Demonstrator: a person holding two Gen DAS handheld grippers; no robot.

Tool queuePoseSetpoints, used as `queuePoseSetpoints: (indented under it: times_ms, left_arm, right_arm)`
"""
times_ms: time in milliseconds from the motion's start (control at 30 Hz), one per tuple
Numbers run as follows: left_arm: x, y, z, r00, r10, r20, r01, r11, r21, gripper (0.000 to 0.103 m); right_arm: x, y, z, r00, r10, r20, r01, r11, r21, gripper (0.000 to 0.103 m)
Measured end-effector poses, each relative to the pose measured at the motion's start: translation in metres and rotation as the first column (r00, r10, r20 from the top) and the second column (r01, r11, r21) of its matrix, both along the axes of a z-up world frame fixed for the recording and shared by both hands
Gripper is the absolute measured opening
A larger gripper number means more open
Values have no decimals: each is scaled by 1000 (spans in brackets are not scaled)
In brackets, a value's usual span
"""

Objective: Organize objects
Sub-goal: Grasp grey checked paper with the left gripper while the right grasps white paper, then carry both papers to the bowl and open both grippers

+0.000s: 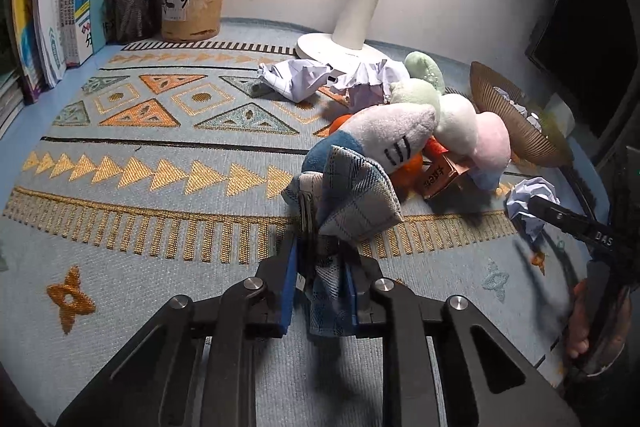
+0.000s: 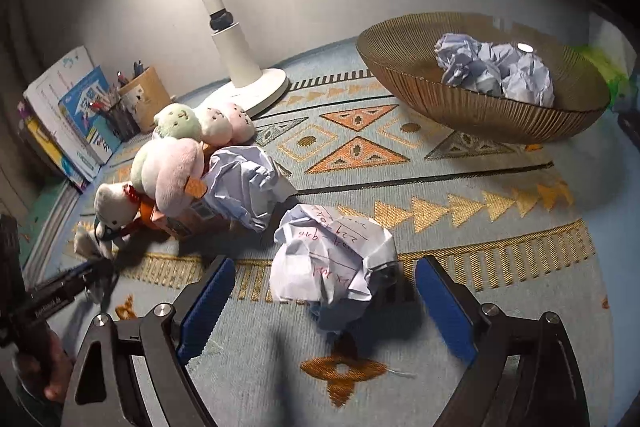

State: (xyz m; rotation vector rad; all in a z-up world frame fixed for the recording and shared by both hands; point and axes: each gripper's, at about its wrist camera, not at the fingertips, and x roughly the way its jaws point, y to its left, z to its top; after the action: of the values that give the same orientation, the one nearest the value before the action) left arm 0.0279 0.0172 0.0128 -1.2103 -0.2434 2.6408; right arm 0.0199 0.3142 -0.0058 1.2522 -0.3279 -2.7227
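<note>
The tabletop [image 2: 500,195] is covered by a patterned cloth, on which a white lamp [image 2: 240,67] and a ribbed brown bowl [image 2: 480,115] holding crumpled papers are seen, with a pile of plush toys [image 1: 420,127] near the lamp base. The left gripper [image 1: 326,291] is seen with its jaws closed on the checked cloth [image 1: 352,199] of a plush toy. The right gripper [image 2: 324,291] is held with its jaws wide open around a crumpled paper ball [image 2: 332,259], which lies on the cloth between the blue pads without being pressed.
</note>
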Motion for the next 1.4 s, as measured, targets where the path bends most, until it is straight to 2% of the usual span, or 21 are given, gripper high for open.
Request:
queuePoseSetpoints:
  times_ms: [33, 67, 167, 267, 367, 500, 633, 733, 800, 933, 1000, 1067, 1133, 1267, 1333, 1400]
  left_arm:
    - [1, 0, 1, 1000, 3, -10, -3, 1000, 1, 16]
    - [3, -1, 3, 1000, 6, -22, -6, 1000, 1, 16]
    - [6, -2, 7, 998, 4, -57, -4, 1000, 13, 16]
    - [11, -7, 10, 997, 7, -76, -3, 999, 46, 16]
    - [20, -11, 16, 996, 10, -91, 0, 994, 112, 16]
    - [32, 3, 40, 991, -34, -129, 54, 987, 149, 16]
    - [26, 48, 66, 978, -143, -151, 153, 987, 52, 16]
    - [9, 83, 84, 963, -210, -166, 222, 973, 58, 16]
    - [-7, 112, 103, 950, -249, -188, 266, 961, 71, 16]
    - [-41, 179, 135, 920, -323, -222, 346, 936, 73, 16]
    - [-60, 213, 138, 911, -358, -205, 376, 925, 56, 16]
    - [-78, 239, 135, 913, -368, -176, 381, 923, 50, 16]
    - [-93, 259, 133, 910, -377, -170, 390, 920, 46, 16]
    - [-112, 283, 128, 910, -378, -169, 390, 920, 44, 16]
    - [-118, 295, 126, 911, -376, -170, 379, 925, -14, 18]
    - [-126, 303, 123, 918, -362, -164, 359, 932, -50, 20]
  right_arm:
    - [-1, -3, -1, 1000, 13, 7, -13, 1000, 15, 67]
    - [-1, -5, -1, 1000, 27, 9, -28, 999, 16, 52]
    - [8, -8, 4, 999, 35, -34, -34, 999, 32, 43]
    - [19, -7, 11, 995, 34, -90, -32, 999, 25, 43]
    - [27, 1, 18, 990, 29, -135, -33, 999, -25, 43]
    - [38, 20, 29, 987, -1, -163, -14, 996, -91, 43]
    - [51, 54, 68, 965, -67, -255, 41, 994, -104, 43]
    - [51, 85, 105, 939, -150, -311, 132, 988, -77, 43]
    - [51, 108, 125, 921, -196, -338, 171, 980, -103, 43]
    - [40, 141, 149, 895, -268, -357, 236, 963, -129, 43]
    - [27, 151, 151, 892, -291, -345, 259, 956, -136, 43]
    - [13, 157, 148, 895, -308, -323, 276, 951, -142, 43]
    - [-1, 162, 142, 901, -316, -298, 283, 947, -152, 43]
    - [-17, 170, 135, 901, -327, -285, 307, 945, -113, 43]
    - [-26, 171, 133, 904, -319, -284, 302, 948, -101, 43]
    - [-33, 167, 133, 899, -311, -308, 312, 949, -47, 43]
